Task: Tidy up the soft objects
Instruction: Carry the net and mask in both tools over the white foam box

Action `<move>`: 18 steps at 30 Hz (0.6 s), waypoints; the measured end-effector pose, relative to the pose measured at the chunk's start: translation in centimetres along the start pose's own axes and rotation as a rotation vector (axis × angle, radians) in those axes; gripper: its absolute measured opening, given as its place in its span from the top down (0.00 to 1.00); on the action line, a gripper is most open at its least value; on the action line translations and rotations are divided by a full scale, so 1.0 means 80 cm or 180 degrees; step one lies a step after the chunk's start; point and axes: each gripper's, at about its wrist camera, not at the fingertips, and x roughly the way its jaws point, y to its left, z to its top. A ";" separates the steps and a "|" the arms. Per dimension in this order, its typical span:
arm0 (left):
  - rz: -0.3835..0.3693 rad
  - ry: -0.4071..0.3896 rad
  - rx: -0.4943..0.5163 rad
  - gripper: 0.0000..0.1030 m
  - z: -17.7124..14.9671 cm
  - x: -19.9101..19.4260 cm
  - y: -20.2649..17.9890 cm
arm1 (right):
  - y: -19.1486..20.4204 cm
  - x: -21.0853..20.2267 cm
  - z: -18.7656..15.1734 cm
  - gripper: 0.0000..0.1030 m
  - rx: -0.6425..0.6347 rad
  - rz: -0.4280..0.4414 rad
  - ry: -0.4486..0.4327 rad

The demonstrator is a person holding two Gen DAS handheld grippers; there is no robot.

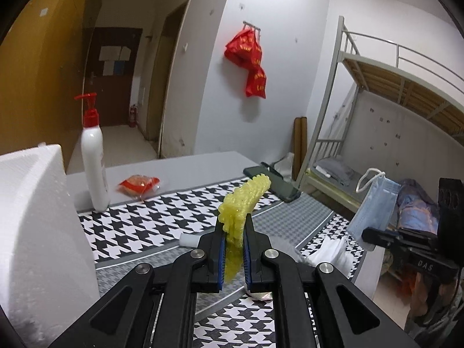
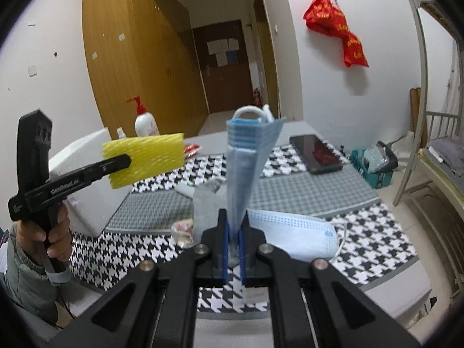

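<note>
Even, dim indoor light; soft blur, fisheye-bent edges, dark corners.

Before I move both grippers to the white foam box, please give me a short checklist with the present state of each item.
1. Left gripper shut on the yellow foam net: ok.
2. Right gripper shut on the folded blue mask: ok.
3. Both held things lifted clear of the checked mat: ok.
4. White foam box within view beside the left gripper: ok.
5. Box opening free to receive things: cannot tell, its inside is hidden.
6. All soft things collected: not ok, a second mask lies on the mat.
</note>
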 end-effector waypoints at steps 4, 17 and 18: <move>0.0042 -0.0025 0.0050 0.90 -0.001 -0.005 -0.005 | -0.003 -0.003 0.012 0.92 0.0066 0.0018 -0.0085; 0.0132 -0.0141 0.0039 0.90 -0.001 -0.030 -0.004 | -0.001 -0.011 0.030 0.92 0.0183 0.0124 -0.0295; 0.0126 -0.0147 0.0031 0.90 -0.002 -0.032 -0.003 | -0.001 -0.009 0.030 0.92 0.0178 0.0111 -0.0274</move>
